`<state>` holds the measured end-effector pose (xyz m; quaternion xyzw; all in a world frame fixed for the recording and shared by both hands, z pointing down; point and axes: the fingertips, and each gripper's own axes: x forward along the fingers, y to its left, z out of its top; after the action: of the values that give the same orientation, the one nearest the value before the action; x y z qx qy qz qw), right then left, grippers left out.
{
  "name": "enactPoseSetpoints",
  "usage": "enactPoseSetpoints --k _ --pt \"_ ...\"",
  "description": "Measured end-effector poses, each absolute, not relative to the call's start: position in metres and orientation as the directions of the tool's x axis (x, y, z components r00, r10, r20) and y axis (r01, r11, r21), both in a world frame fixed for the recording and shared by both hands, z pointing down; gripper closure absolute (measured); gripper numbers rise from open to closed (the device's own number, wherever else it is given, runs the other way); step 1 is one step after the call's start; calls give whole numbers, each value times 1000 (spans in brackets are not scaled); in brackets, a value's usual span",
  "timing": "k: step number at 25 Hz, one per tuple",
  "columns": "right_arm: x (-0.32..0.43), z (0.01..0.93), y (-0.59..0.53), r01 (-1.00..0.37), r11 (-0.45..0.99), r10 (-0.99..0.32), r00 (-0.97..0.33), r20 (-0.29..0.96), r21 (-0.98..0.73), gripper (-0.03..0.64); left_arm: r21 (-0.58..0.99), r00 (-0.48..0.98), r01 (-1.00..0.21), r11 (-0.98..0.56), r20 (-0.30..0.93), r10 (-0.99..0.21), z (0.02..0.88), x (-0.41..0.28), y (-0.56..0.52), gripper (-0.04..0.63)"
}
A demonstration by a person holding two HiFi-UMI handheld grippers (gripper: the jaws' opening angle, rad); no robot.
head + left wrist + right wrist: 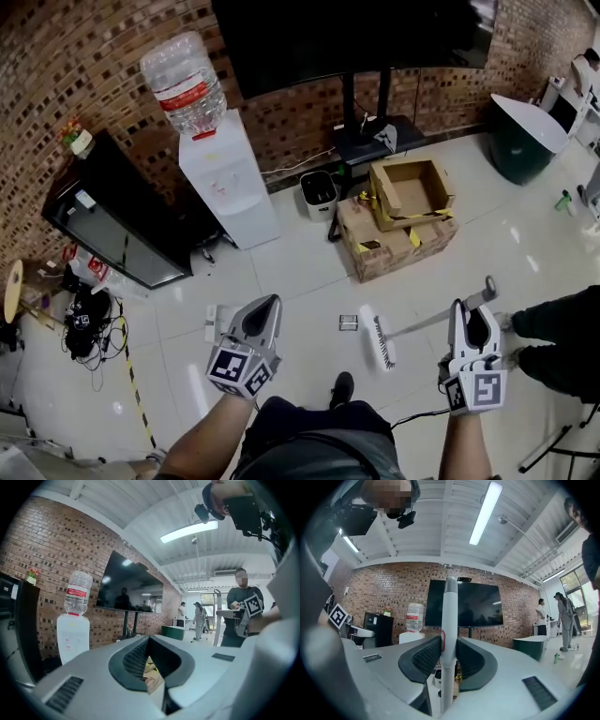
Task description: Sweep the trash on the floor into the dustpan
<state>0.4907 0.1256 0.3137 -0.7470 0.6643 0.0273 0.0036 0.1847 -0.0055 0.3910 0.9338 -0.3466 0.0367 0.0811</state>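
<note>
Right claw is clamped on the broom handle. In the right gripper view the pale handle stands upright between the two ribbed pads, gripped from both sides. Left claw has its jaws pressed together at the tips. The left gripper view shows only a narrow slot behind the closed tips and nothing held in it.

Surroundings, head view, largest first:
- Pale tiled floor, glossy, backed by a brick wall.
- Dark TV screen on a black stand at the wall.
- Black cabinet at left, with cables lying on the floor below it.
- White water dispenser beside the cabinet, carrying an upturned clear bottle.
- Stack of cardboard boxes right of the dispenser; the top box is open.
- Green bin with a pale lid, at far right.
- Small white waste bin between the dispenser and the boxes.

Task items:
- Broom head rests on the floor between the two claws, bristles down. The handle slants up and to the right into the right claw.
- Trash, one small scrap, lies on the floor just left of the broom head, not touching it.
- Small white object lies on the floor just left of the left claw, partly hidden; I cannot tell what it is.

Dark shoe is planted on the floor below the scrap.
</note>
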Motion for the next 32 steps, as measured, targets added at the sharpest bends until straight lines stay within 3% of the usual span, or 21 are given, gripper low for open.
enactPoseSetpoints --k 18,32 --pt "546 475 -5 -974 -223 -967 226 120 36 495 212 804 -595 -775 149 -576 518 319 -144 591" --pt "580 557 -26 -961 -268 -945 276 176 69 495 233 800 -599 -766 227 -556 586 381 -154 589"
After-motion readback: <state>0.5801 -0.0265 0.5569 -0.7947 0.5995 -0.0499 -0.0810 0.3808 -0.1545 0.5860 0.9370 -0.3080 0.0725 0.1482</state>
